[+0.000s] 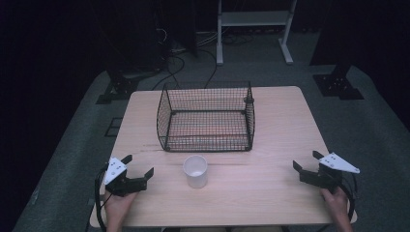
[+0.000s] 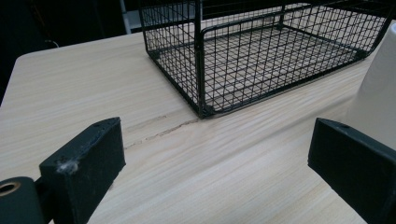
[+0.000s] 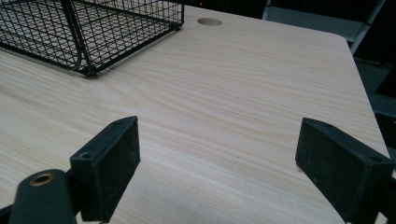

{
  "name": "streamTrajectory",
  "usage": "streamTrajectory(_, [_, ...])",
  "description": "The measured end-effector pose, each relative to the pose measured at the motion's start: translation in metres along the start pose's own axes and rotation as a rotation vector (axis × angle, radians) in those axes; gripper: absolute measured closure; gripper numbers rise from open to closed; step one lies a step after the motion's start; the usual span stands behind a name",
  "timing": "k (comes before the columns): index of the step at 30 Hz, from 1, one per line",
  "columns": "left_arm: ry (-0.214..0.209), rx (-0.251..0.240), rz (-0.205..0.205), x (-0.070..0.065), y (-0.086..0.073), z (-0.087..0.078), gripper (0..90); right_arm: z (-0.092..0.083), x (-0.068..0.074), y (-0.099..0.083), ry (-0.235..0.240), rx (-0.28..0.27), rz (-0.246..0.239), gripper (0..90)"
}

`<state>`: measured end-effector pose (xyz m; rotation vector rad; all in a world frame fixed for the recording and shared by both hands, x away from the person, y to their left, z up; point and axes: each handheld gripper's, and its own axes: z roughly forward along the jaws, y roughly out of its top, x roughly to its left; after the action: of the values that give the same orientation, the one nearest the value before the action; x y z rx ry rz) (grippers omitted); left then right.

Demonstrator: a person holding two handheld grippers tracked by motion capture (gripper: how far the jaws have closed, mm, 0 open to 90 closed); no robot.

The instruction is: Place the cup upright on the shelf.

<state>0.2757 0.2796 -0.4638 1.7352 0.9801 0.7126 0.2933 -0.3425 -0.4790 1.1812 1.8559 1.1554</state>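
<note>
High view: the left tongs [image 1: 140,165] and right tongs [image 1: 305,161] rest near the front corners of the tabletop [image 1: 270,193], both with jaws apart and holding nothing. A white cup [image 1: 196,171] stands upright between them, nearer the left tongs, just in front of the wire basket [image 1: 206,117]. This looks like the start: nothing is gripped yet. The likely next move is the left tongs sliding rightward to the cup; bare wood lies between

Left gripper view: the cup [image 2: 379,93] stands at the right edge, just beyond the right jaw; the basket's [image 2: 261,56] corner is near, so any lift must clear its wall

Right gripper view: open tabletop [image 3: 233,93] ahead, basket [image 3: 93,32] well off to the left, table edge close on the right
</note>
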Motion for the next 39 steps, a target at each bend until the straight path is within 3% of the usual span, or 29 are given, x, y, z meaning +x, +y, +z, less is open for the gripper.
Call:
streamTrajectory(11, [-0.006, -0.012, 0.014, -0.003, 0.002, -0.001, 3.0, 0.0, 0.0, 0.0, -0.001, 0.0, -0.005, 13.1])
streamTrajectory(22, [-0.022, -0.008, 0.054, -0.011, 0.007, 0.002, 3.0, 0.001, 0.001, 0.0, -0.006, 0.004, -0.008, 13.0])
streamTrajectory(32, [-0.05, -0.024, 0.083, -0.02, 0.012, 0.003, 3.0, 0.001, 0.001, 0.0, -0.008, 0.006, -0.01, 13.1])
streamTrajectory(39, [-0.092, -0.026, 0.111, -0.029, 0.017, 0.005, 2.8, 0.001, 0.001, 0.0, -0.007, 0.007, -0.011, 13.1])
